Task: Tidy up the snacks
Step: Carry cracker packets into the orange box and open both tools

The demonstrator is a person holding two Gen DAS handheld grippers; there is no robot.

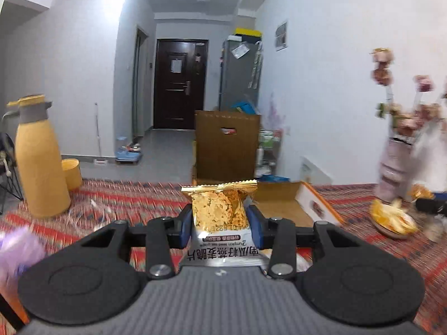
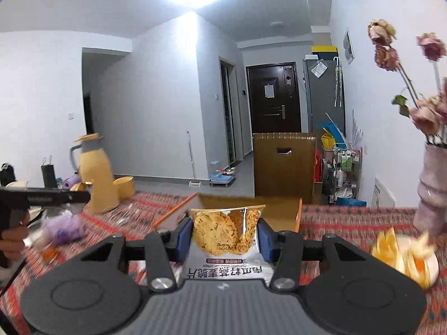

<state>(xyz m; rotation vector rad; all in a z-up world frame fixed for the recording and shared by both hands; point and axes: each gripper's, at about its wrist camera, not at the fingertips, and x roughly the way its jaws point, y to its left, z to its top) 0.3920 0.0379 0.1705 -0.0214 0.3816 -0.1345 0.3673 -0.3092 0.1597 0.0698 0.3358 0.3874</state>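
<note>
**Two packets in the air, and a crowded cloth around the box**

Taking the open cardboard box [image 1: 290,203] as the marker, the hazards run from left to right.

Well to the left of the box stands a tall yellow flask [image 1: 39,162] with a yellow cup [image 1: 72,173] beside it. A wide swing of the left gripper [image 1: 220,220] on its way over could knock either one. A purple fluffy thing [image 2: 65,227], blurred, lies on the patterned cloth [image 1: 134,195] nearer that side, and could be dragged along if the arm comes in low.

The left gripper is clamped narrowly on a snack packet [image 1: 219,217], pinched by its sides and standing upright just in front of the box. The right gripper [image 2: 225,237] grips a second snack packet [image 2: 227,237] the same way, also before the box's open mouth. Each hold is on thin, slippery film around a crisp biscuit, so a harder squeeze may crack the contents, and a jolt may let a packet slide or twist out and land on the cloth short of the box.

With both hands aiming at one box, the two tools could collide over it.

To the right of the box sit a plate of orange pieces [image 2: 410,256] and a vase of dried flowers [image 2: 431,184]. A sweep that way could tip the vase or scatter the plate.
</note>
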